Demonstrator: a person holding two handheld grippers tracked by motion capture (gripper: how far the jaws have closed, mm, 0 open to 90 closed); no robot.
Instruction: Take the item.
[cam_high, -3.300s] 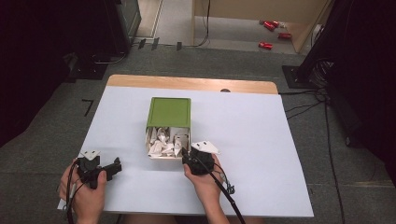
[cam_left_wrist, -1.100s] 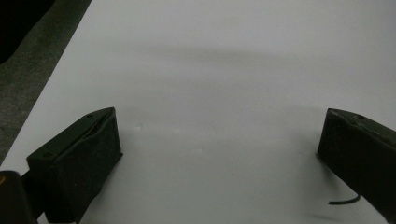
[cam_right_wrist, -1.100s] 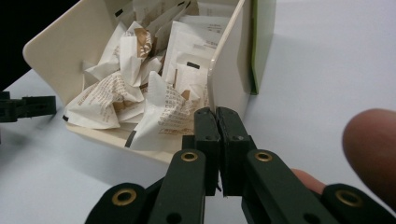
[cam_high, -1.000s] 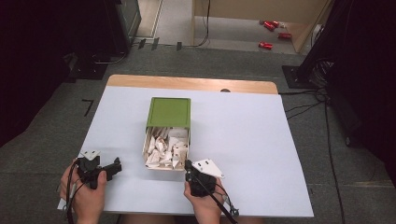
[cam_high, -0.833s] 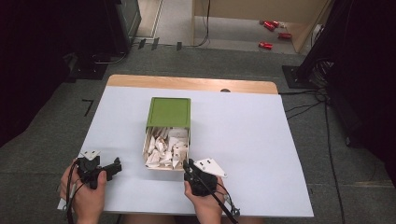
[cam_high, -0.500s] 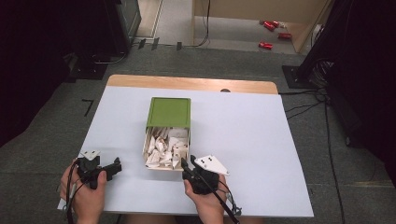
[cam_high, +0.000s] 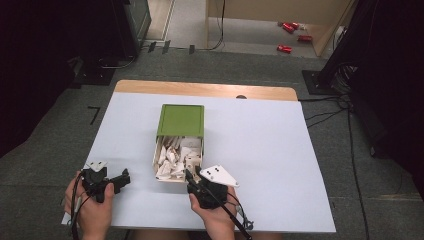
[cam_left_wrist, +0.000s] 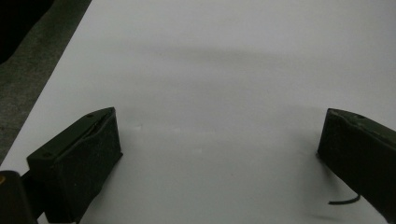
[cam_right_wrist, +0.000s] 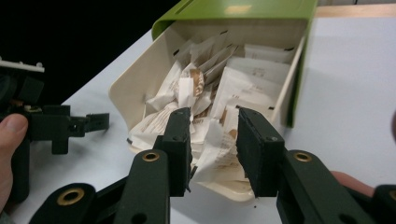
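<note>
- White table (cam_high: 270, 150) spans mid-frame, carrying our green box (cam_high: 180, 121) of packets (cam_right_wrist: 224, 93).
- Our right gripper (cam_right_wrist: 214, 147) has just been opening, jaws narrowly apart around a packet.
- Lower left, our left gripper (cam_left_wrist: 219, 154) gapes wide, holding nothing.

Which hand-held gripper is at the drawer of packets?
The right hand-held gripper, jaws at the packet drawer's front edge. The left hand-held gripper sits apart over bare table.

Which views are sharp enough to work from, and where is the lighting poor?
High view: soft overall, table evenly lit, surroundings dark. Right gripper view: packets in the drawer sharp, black upper left. Left gripper view: dim, table greyish, faint shadows by the jaws.
</note>
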